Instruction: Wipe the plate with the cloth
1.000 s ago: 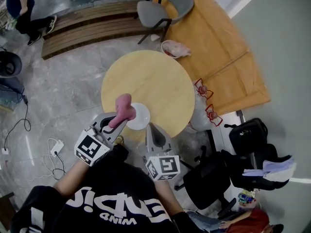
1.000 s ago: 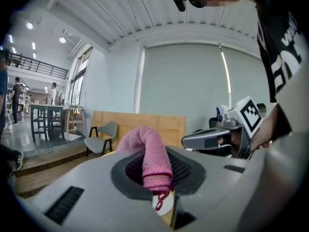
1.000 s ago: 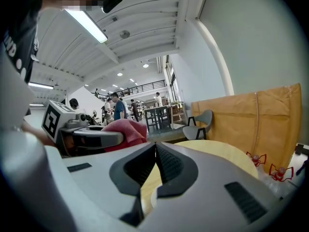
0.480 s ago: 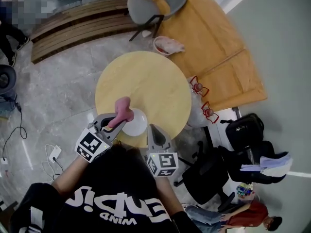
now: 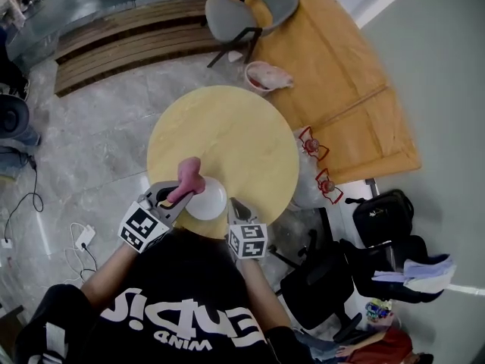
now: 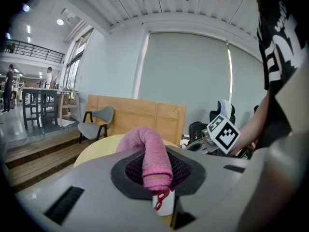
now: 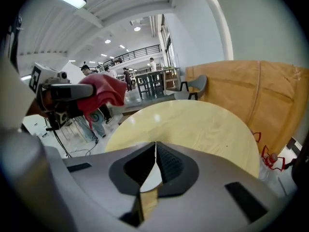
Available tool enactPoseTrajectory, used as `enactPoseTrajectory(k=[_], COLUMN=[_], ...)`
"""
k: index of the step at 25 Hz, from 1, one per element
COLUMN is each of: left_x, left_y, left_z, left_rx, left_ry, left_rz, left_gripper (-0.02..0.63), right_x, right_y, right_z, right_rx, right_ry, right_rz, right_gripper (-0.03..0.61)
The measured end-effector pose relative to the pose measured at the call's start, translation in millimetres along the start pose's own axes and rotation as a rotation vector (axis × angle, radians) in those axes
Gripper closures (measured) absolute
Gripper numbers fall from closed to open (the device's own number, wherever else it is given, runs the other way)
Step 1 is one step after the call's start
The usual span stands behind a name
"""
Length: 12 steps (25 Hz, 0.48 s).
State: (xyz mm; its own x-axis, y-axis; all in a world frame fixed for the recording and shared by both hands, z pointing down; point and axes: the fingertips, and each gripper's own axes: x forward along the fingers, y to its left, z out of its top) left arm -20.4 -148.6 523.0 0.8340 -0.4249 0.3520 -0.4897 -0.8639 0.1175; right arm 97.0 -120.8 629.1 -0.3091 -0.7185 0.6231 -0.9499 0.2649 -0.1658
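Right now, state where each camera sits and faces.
Head view: on the person's head, facing steeply down at the table and plate; shows the shirt, left hand-held gripper and right hand-held gripper.
Left gripper view: riding that hand-held gripper, facing along jaws shut on the cloth; shows shirt and right forearm.
Right gripper view: riding that hand-held gripper, facing along closed, empty jaws over the table.
Shared: both gripper views show the table and the other hand-held gripper.

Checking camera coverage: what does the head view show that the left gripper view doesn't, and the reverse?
Head view only: the white plate on the round table. Left gripper view only: the white tag on the pink cloth's end. Both: that cloth clamped in the left claw, the table, the grey chair, the right claw.
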Motion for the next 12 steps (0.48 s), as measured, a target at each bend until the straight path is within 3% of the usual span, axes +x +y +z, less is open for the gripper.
enactPoseTrajectory(k=[6,9,12], left_x=[13,19,24], left_y=[-2,-4,-2], left_z=[-17,-18,-29], left_rx=[-0.032,-0.061,-0.063], left_ry=[0.06,0.068,0.086], left_rz=[-0.017,-0.024,-0.013], left_gripper=[0.566,0.566,0.566], right_x=[27,39,49], right_y=[-14,-15,-12], right_z=[-20,-38,-52], right_rx=[-0.039,-0.03,-0.039], right_ry=[0.099,0.171,0.227], right_rz=[0.012,0.04,0.086], right_gripper=[0.549,0.416,0.414])
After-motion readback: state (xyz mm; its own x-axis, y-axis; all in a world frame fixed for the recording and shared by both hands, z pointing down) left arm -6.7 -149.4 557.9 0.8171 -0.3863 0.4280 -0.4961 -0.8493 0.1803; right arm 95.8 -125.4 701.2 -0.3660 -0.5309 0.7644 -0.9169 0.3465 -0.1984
